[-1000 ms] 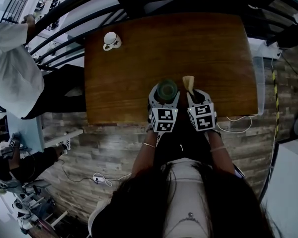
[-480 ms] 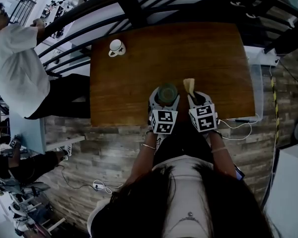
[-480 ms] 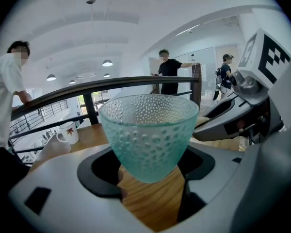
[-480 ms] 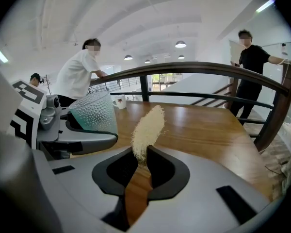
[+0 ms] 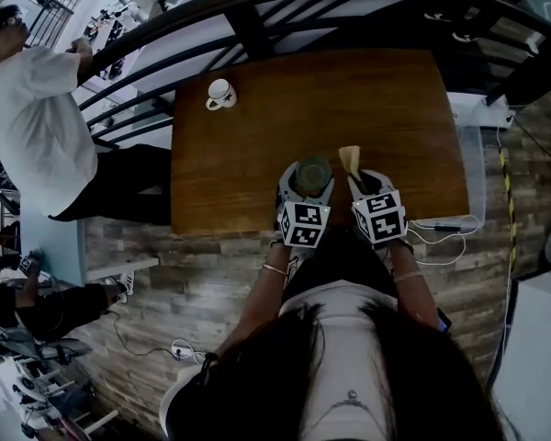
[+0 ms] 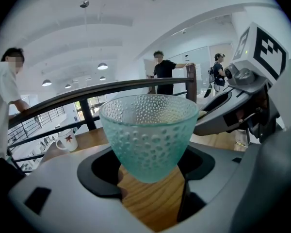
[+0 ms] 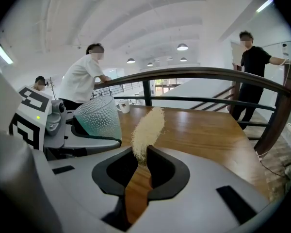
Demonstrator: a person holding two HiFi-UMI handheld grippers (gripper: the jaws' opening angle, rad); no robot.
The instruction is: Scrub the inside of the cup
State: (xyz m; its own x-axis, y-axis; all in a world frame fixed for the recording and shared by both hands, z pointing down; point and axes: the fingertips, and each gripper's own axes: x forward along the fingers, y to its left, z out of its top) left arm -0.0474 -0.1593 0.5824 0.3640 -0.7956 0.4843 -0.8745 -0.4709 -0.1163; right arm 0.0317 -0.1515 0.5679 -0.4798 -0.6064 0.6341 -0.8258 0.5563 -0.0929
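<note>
Wood table (image 5: 395, 108) below | left gripper (image 5: 308, 186) clamped on cup (image 6: 149, 130), mouth up | right gripper (image 7: 142, 165) pinching sponge (image 7: 148, 129), long axis upright

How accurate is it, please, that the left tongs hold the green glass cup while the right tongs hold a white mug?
The right tongs hold a pale sponge instead, as the right gripper view shows. The left tongs do hold the green glass cup.
</note>
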